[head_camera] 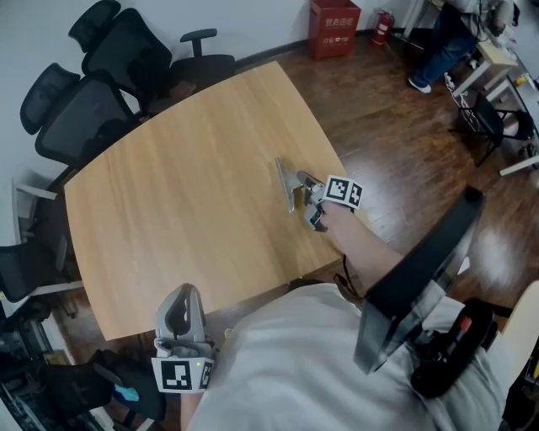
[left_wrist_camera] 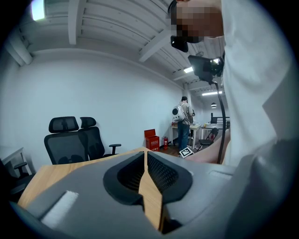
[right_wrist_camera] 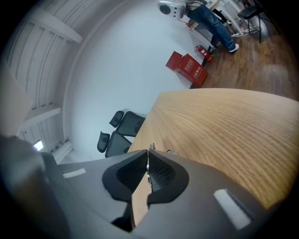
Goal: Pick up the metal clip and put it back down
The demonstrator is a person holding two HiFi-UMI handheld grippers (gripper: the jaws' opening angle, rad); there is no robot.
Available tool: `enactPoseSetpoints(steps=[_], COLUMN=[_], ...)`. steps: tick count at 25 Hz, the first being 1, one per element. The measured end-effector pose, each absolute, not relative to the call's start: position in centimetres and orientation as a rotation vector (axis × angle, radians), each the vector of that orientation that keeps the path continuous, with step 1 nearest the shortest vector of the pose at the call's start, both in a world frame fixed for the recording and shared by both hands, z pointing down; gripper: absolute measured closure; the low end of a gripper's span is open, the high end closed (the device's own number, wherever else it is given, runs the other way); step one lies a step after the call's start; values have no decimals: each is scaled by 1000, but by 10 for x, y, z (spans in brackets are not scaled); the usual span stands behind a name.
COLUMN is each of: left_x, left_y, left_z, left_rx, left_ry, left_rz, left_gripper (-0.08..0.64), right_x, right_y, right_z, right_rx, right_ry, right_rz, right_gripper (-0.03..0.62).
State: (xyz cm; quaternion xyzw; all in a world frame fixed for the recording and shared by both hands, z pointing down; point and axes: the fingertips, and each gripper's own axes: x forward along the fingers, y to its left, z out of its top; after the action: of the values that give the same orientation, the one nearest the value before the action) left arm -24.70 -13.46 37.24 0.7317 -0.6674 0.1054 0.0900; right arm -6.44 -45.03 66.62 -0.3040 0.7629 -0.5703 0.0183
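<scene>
Right gripper: jaws clamped on the metal clip, only a thin sliver of it showing at the tips, over the wooden table near its right edge. Left gripper: jaws closed together, nothing between them, held off the table's near edge. Beyond: black office chairs; red box by the wall.

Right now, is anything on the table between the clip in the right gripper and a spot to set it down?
Nothing visible. The metal clip is pinched in the right gripper, low over bare table; whether it already touches the wood cannot be told. The left gripper is shut, far off at the near edge.
</scene>
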Motion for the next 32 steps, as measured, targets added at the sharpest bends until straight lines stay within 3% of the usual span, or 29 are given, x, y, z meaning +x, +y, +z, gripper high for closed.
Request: enactPoseSetpoints(steps=[9, 24, 32], left_x=[-248, -247, -254], left_y=[-134, -118, -109], left_z=[374, 374, 371], left_rx=[2169, 2138, 2142], left_ry=[-1989, -2018, -2048], left_rz=[336, 347, 320], left_gripper=[549, 549, 549], right_x=[-64, -56, -46], right_y=[-442, -452, -460], right_z=[688, 684, 681], right_rx=[-980, -1069, -1134], right_ry=[2303, 2432, 2373], right_rz=[-1837, -1632, -1592], right_gripper=[583, 571, 512])
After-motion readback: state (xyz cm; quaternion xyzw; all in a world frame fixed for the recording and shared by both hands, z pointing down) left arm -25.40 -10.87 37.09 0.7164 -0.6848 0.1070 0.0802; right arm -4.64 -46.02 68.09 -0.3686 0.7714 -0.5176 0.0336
